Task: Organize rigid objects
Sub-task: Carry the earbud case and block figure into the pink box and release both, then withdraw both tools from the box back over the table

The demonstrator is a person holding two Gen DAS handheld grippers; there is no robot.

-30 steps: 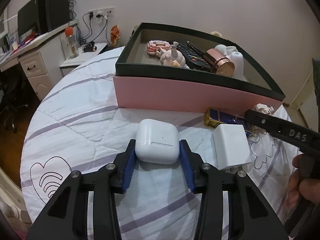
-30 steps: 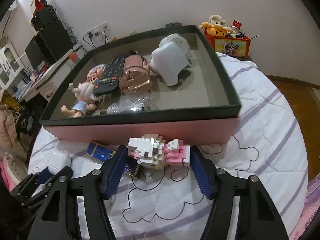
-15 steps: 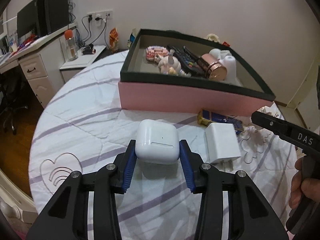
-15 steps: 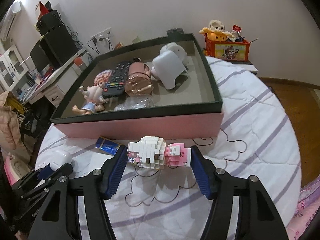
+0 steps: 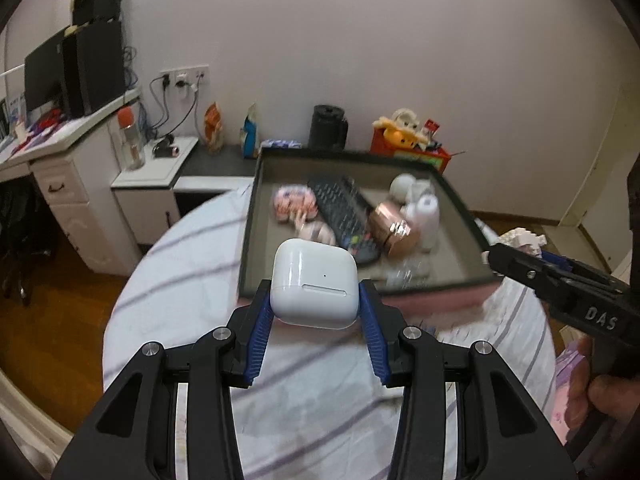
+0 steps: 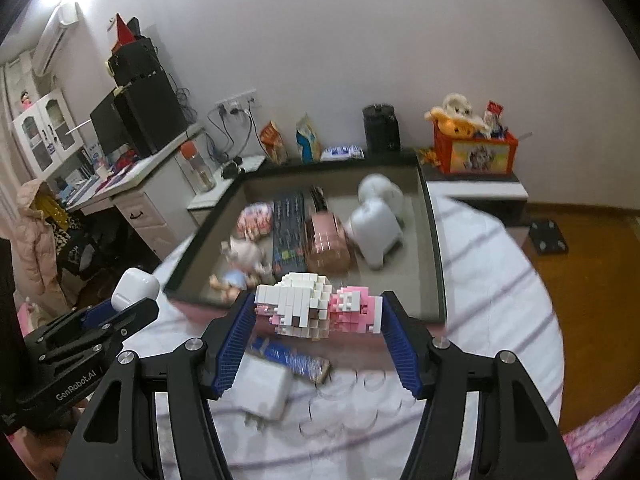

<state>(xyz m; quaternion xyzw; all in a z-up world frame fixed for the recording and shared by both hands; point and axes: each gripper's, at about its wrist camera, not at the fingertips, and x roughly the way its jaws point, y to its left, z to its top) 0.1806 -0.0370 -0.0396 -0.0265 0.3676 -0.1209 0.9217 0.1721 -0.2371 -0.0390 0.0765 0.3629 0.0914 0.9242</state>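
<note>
Above the bed, left fingers [image 5: 362,322] clamping white case [image 5: 314,284], right fingers [image 6: 394,336] apparently block figure [image 6: 318,310].

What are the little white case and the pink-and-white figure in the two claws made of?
The white case looks like glossy moulded plastic: smooth rounded corners and soft reflections. The figure seems built from tiny plastic building bricks, judging by its stepped, studded surface; its finish looks fairly shiny, though blur leaves that open.
</note>
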